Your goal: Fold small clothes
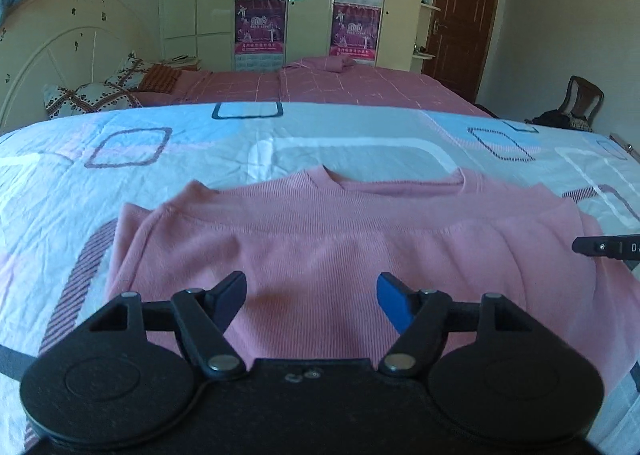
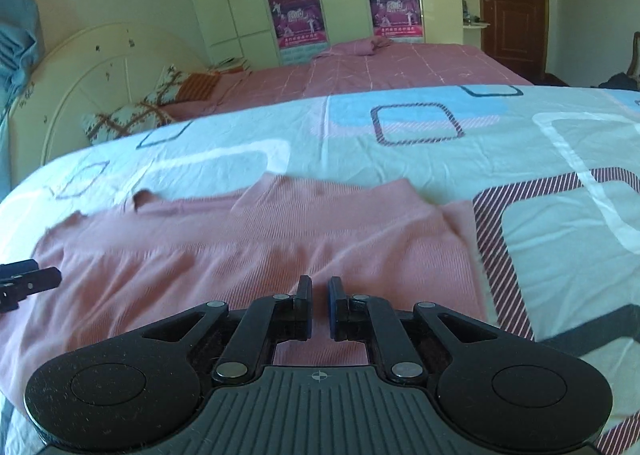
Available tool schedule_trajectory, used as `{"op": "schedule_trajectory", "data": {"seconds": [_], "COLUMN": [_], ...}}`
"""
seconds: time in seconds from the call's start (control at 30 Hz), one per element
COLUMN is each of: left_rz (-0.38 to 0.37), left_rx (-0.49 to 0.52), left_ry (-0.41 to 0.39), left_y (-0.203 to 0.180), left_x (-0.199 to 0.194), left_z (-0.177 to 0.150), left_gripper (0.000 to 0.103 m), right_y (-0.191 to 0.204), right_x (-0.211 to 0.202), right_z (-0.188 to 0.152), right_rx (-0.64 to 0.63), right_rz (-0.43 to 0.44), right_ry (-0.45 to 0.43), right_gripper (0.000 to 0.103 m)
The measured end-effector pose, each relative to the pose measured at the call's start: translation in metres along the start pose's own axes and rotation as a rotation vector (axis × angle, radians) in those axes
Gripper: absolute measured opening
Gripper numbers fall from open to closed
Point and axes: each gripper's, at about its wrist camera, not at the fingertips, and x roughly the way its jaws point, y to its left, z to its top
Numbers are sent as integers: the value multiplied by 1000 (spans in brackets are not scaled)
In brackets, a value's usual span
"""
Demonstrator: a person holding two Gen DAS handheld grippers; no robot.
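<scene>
Sweater (image 1: 320, 239), pink, flat on bedsheet (image 1: 120, 175); left claw (image 1: 312, 303) spread apart above it; right claw (image 2: 319, 305) nearly together, seemingly gripping nothing.

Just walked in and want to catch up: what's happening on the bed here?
A person with a handheld gripper in each hand is folding a pink knit top spread on the patterned bedsheet. The left gripper is open above the fabric, nothing between its pads. The right gripper is shut, and looks empty.
</scene>
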Motion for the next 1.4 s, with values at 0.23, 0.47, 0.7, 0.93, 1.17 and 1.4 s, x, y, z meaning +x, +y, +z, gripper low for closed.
{"op": "schedule_trajectory", "data": {"seconds": [0.23, 0.47, 0.7, 0.93, 1.17, 1.4], "left_rz": [55, 71, 103, 128, 158, 165], "left_rx": [-53, -94, -78, -94, -73, -54], "left_ry": [26, 21, 55, 63, 76, 88], "left_y": [26, 21, 17, 23, 17, 14], "left_x": [2, -22, -33, -47, -49, -46], "left_z": [-20, -19, -42, -52, -57, -57], "left_gripper": [75, 71, 75, 75, 74, 76], "right_y": [-16, -11, 16, 3, 2, 4], "right_x": [-4, -38, -38, -48, -58, -55], "right_z": [-32, -38, -66, -78, -84, -90], "right_rx": [-47, -6, -97, -93, -51, -49], "right_rz": [-111, -124, -132, -211, -230, -251], "right_ry": [10, -27, 48, 94, 96, 85], "right_gripper": [37, 38, 38, 38, 38, 39]}}
